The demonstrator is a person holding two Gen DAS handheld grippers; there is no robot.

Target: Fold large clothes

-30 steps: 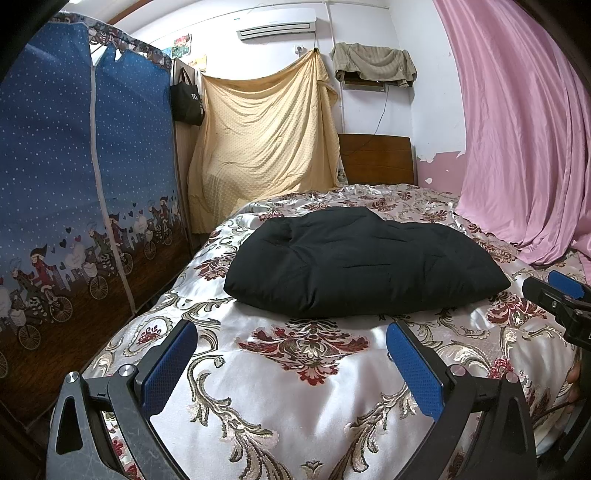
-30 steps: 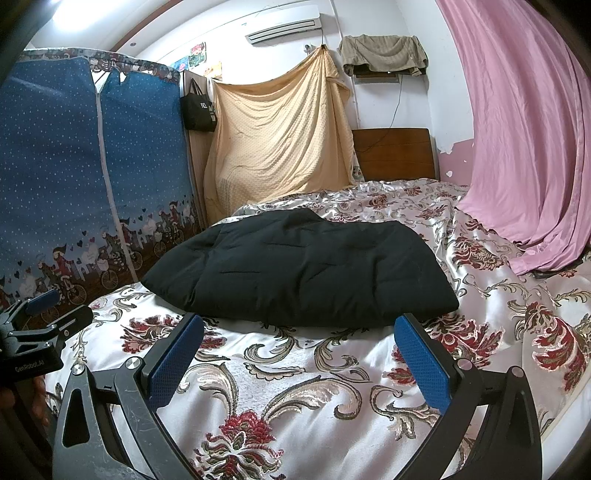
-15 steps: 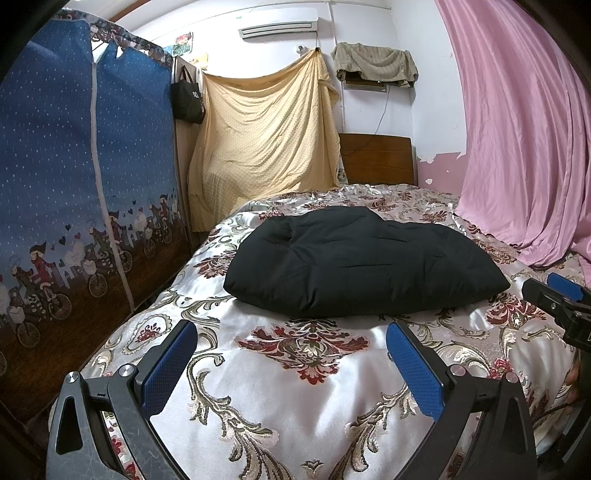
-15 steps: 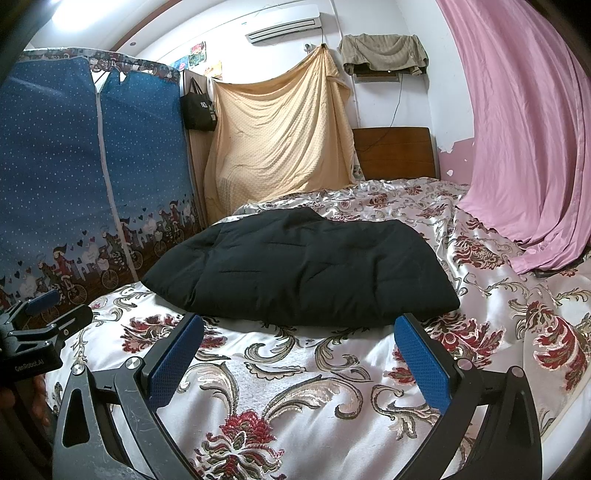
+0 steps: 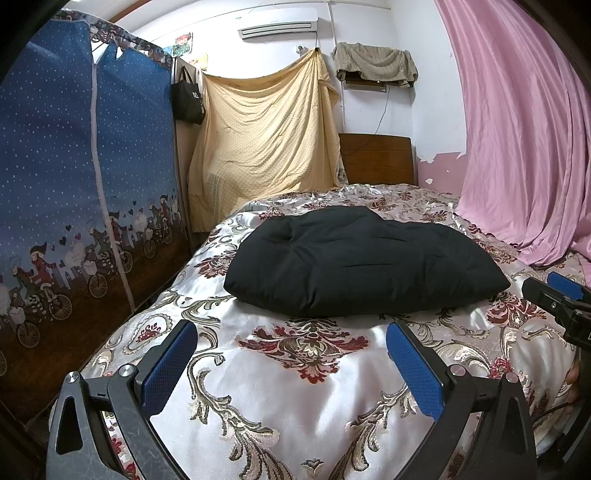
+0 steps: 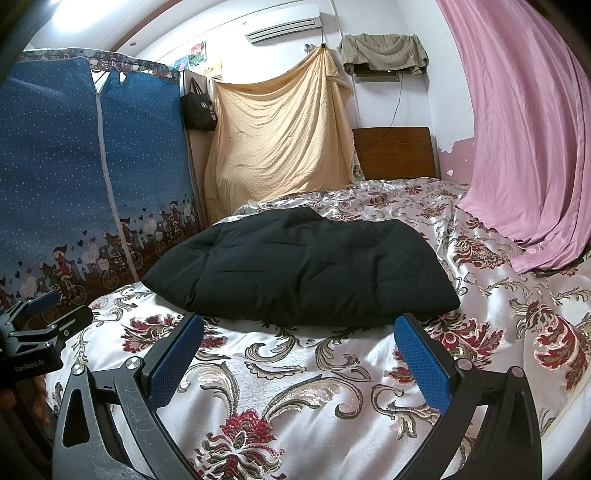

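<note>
Garment [image 5: 364,264] on the bed, black and padded, folded into a thick bundle, lying across the floral satin bedspread [image 5: 295,387]. From my left gripper [image 5: 291,363] it sits ahead, past the fingertips and well clear of them, a strip of bare bedspread between. My jaws there stand wide apart, blue pads [image 5: 168,363] facing each other, nothing in them.

Right gripper [image 6: 299,358]: jaws spread wide as well, holding nothing. Through this camera the bundle [image 6: 303,269] lies closer; its near edge runs just beyond the two blue pad tips, and the right pad tip [image 6: 408,326] overlaps the bundle's lower right corner in the picture. I cannot tell whether it touches the cloth or only stands in front of it.

Each gripper shows in the other's view: the right one at the far right edge of the left camera [image 5: 561,302], the left one at the far left edge of the right camera [image 6: 40,314], both low beside the near end of the bed, on either side of the bundle.

Surroundings: blue fabric wardrobe [image 5: 85,177] with bicycle print left of the bed, yellow sheet [image 5: 266,136] hung at the far wall, wooden headboard [image 5: 376,158], pink curtain [image 5: 524,129] on the right with its hem resting on the bedspread, air conditioner [image 5: 277,27] high on the wall.
</note>
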